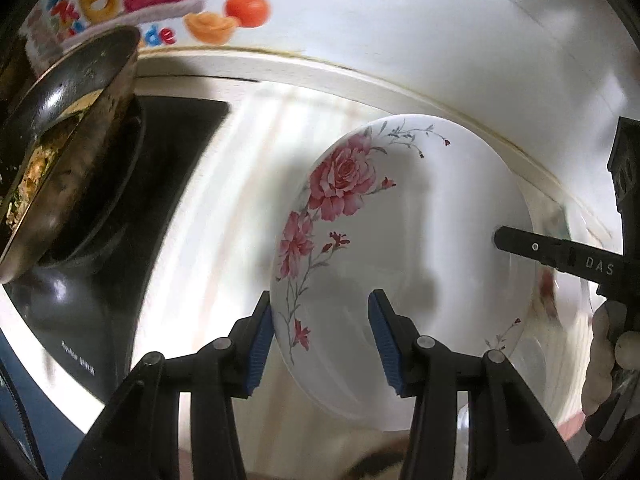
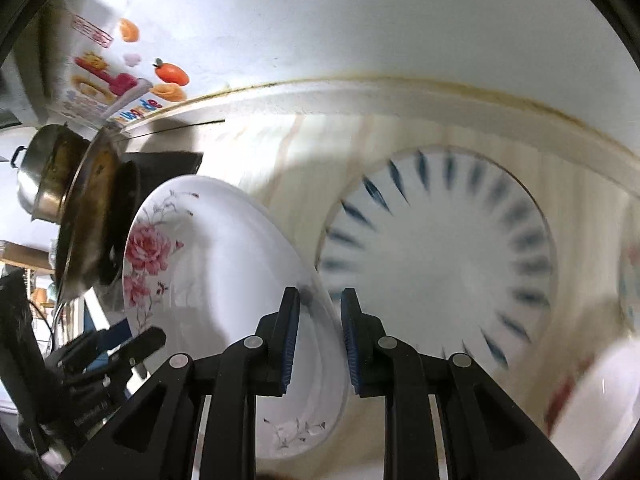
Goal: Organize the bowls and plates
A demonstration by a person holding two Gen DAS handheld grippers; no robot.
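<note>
A white plate with pink roses (image 1: pixel 400 240) is held tilted above the counter. My left gripper (image 1: pixel 320 340) stands open, its jaws straddling the plate's near rim. My right gripper (image 2: pixel 320 344) is shut on the same rose plate (image 2: pixel 216 264) at its opposite rim; one of its fingers (image 1: pixel 552 254) shows in the left wrist view across the plate's far edge. A white plate with blue dashes (image 2: pixel 440 264) lies flat on the counter behind the right gripper.
A steel pan with food (image 1: pixel 68 152) sits on the black stove (image 1: pixel 132 216) at the left. A steel pot (image 2: pixel 40 176) stands beyond it. Another rose-patterned dish (image 2: pixel 600 392) lies at the far right. The tiled wall (image 1: pixel 400 20) with stickers runs behind the counter.
</note>
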